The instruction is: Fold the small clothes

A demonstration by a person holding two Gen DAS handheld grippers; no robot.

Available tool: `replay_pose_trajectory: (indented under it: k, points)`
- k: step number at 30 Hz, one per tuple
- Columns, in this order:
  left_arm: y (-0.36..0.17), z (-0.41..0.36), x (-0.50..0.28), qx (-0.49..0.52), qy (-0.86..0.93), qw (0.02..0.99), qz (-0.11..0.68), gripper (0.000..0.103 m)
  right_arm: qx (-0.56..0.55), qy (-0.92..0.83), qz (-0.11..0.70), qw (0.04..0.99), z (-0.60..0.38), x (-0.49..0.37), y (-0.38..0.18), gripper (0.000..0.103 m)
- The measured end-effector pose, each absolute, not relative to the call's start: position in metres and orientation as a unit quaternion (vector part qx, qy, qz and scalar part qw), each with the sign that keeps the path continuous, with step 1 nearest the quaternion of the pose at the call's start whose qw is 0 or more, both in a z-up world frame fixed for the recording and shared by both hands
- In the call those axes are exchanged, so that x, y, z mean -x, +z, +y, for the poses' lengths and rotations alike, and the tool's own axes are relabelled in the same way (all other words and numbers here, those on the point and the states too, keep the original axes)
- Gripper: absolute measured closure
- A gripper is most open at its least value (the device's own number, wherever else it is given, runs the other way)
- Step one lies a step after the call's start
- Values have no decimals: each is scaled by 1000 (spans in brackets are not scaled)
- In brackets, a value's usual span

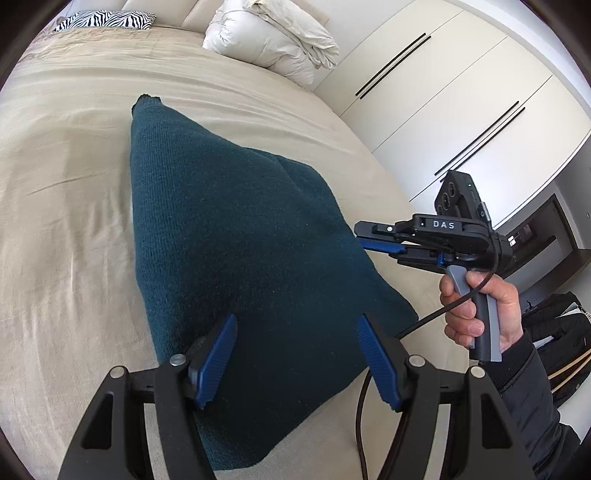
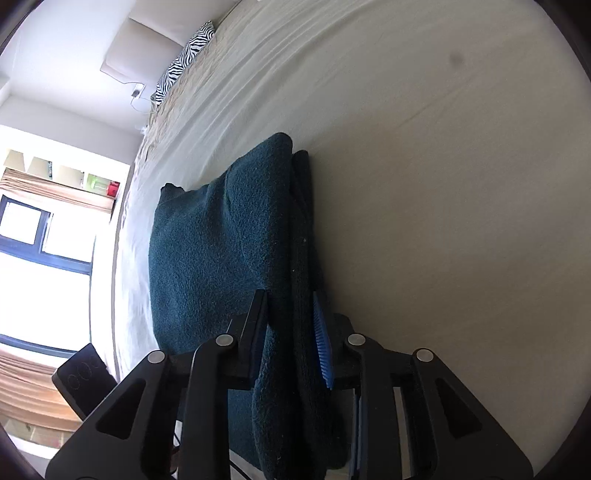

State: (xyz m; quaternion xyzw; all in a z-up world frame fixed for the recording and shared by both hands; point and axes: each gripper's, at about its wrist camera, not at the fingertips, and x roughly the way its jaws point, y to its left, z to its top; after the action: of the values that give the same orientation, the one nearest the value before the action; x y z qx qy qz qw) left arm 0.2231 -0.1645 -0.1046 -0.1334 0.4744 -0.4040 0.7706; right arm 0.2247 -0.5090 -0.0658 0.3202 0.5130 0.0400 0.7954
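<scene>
A dark teal knit garment lies folded in a long strip on the beige bed. My left gripper hovers open over the strip's near end, with nothing between its blue pads. My right gripper, held by a hand, reaches in sideways at the strip's right edge. In the right wrist view the garment runs away from me, and its layered edge lies between the jaws of my right gripper. Those jaws stand a little apart around the thick fold, and the blue pad barely rests against it.
A bundled white duvet and a zebra-print pillow lie at the head of the bed. White wardrobe doors stand to the right, with a dark bag on the floor below. A bright window is beyond the bed.
</scene>
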Motion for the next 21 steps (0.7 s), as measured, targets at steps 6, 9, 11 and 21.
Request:
replay_pose_trajectory:
  k: [6, 9, 11, 21]
  points:
    - [-114, -168, -208, 115, -403, 775, 473, 33, -327, 120, 465, 814, -468, -171, -30, 77]
    - [-120, -167, -210, 119, -401, 773, 477, 33, -331, 140, 491, 793, -434, -160, -56, 77]
    - [-123, -167, -212, 120, -404, 769, 481, 33, -327, 115, 516, 783, -429, -156, -82, 77]
    - [-107, -148, -233, 160, -405, 771, 465, 35, -475, 132, 436, 753, -488, -126, -127, 92]
